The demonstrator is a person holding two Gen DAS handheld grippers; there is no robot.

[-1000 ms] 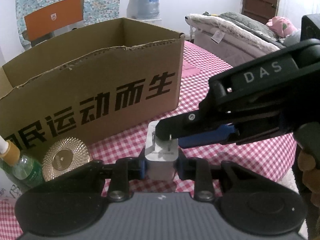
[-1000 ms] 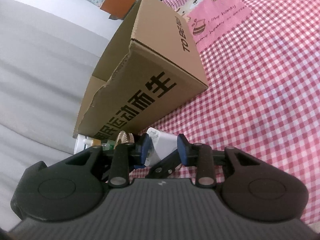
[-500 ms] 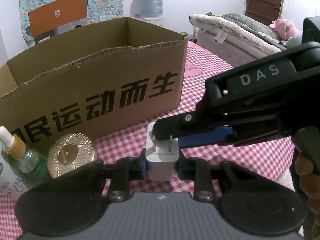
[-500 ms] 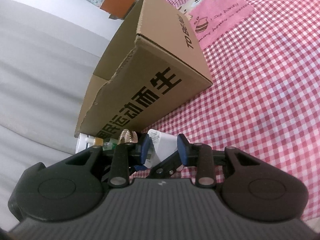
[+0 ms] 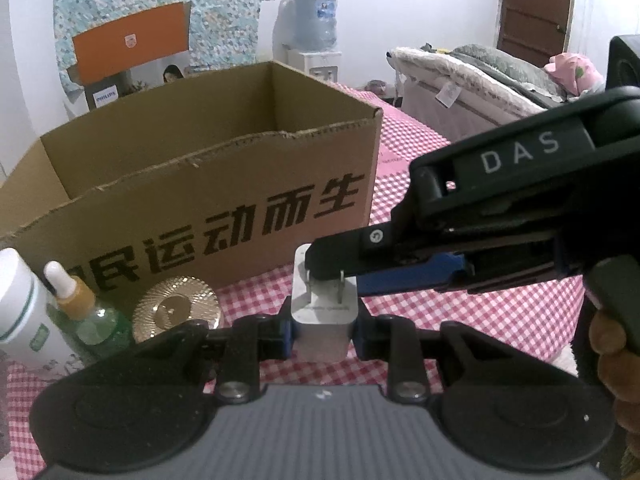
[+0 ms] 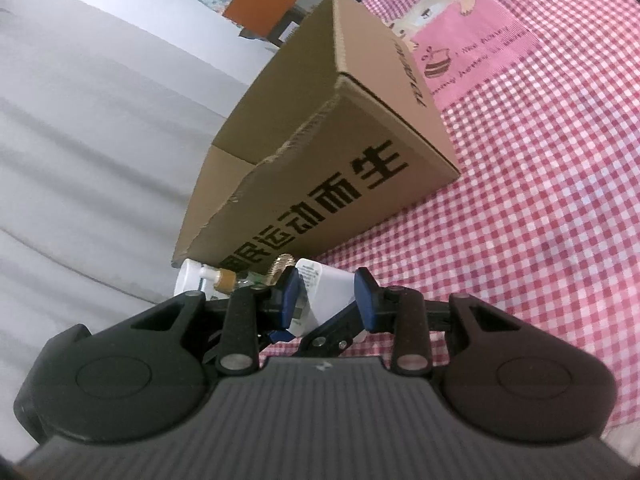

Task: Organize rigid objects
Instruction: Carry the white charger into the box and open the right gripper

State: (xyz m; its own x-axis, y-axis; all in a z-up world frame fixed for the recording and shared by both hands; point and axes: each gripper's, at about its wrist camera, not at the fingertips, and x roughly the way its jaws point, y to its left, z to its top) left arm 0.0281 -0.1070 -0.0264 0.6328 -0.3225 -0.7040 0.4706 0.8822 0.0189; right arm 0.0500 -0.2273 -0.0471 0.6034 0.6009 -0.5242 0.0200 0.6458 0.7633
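Note:
A white plug-in charger [image 5: 322,326] with two metal prongs is held above the checked cloth, in front of the open cardboard box [image 5: 208,200]. My left gripper [image 5: 323,334] is shut on its lower body, with a blue pad on each side. My right gripper [image 5: 334,276] comes in from the right and is shut on the charger's prong end. In the right wrist view the charger [image 6: 326,294] sits tilted between the right gripper's [image 6: 326,300] blue pads. The box [image 6: 340,160] stands just behind it.
Left of the charger, against the box front, stand a white bottle [image 5: 16,300], a green dropper bottle [image 5: 86,314] and a gold ribbed disc [image 5: 176,312]. A pink printed mat [image 6: 472,36] lies beyond the box. A bed [image 5: 480,80] is at the right.
Both grippers have risen a little with the charger still held between them. More of the box's inside shows, and the white bottle has come into view at the left.

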